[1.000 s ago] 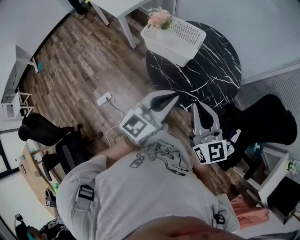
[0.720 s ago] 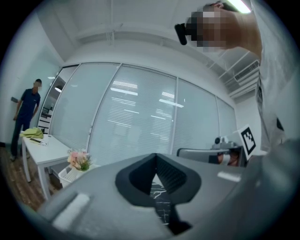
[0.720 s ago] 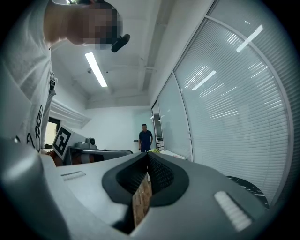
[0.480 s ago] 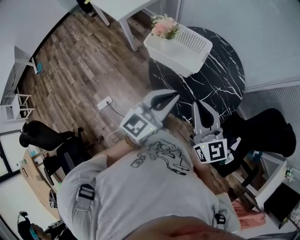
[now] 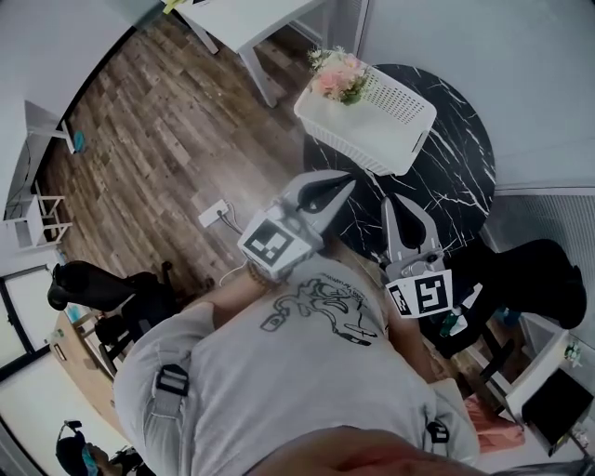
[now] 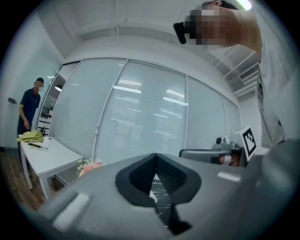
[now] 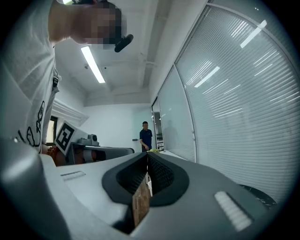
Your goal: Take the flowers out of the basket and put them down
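Nothing is done yet: the flowers (image 5: 339, 76) stand in the far left corner of the white basket (image 5: 363, 139), on the round black marble table (image 5: 456, 158). My left claw (image 5: 342, 179) and right claw (image 5: 406, 201) are both closed and empty, at the table's near edge. A white desk (image 5: 244, 17) is far left and a black chair (image 5: 535, 270) is right; I think nothing blocks the way.

Wood plank floor (image 5: 158, 121) spreading, black marble worktop (image 5: 456, 139) standing beside white desk (image 5: 246, 19), blinds (image 6: 140, 117) covering glass walls, strip light (image 7: 93, 63) glowing.
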Demonstrator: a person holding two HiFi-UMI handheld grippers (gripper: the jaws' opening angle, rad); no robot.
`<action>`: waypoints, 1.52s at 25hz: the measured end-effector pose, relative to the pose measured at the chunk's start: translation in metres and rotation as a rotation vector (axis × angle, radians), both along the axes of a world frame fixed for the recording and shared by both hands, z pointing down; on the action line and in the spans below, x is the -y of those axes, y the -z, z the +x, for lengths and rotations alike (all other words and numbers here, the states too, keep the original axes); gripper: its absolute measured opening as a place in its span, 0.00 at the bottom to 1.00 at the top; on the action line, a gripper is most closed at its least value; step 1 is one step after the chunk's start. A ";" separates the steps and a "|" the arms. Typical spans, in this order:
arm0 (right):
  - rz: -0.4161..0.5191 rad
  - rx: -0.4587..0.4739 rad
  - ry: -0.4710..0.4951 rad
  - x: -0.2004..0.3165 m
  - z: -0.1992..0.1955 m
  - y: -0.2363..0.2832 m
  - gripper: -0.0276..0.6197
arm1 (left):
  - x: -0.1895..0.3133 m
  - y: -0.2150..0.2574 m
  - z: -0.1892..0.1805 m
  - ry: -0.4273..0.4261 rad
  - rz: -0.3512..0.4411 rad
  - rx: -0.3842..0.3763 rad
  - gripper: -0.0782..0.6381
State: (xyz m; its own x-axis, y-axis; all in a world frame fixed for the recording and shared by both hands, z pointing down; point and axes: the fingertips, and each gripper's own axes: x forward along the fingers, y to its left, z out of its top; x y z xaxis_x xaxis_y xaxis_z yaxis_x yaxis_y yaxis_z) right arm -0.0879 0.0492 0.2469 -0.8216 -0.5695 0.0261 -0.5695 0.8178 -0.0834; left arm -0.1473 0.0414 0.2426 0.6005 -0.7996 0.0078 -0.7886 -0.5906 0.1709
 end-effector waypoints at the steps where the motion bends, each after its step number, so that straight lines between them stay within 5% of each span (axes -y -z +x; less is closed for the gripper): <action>1: 0.000 -0.006 0.007 0.007 -0.007 -0.002 0.06 | 0.008 -0.002 -0.007 0.001 -0.003 0.002 0.11; 17: -0.027 -0.122 0.059 0.128 -0.072 -0.055 0.25 | 0.129 -0.059 -0.106 0.022 -0.062 0.120 0.11; 38: -0.132 -0.275 0.151 0.257 -0.093 -0.190 0.59 | 0.233 -0.181 -0.156 -0.014 -0.201 0.346 0.11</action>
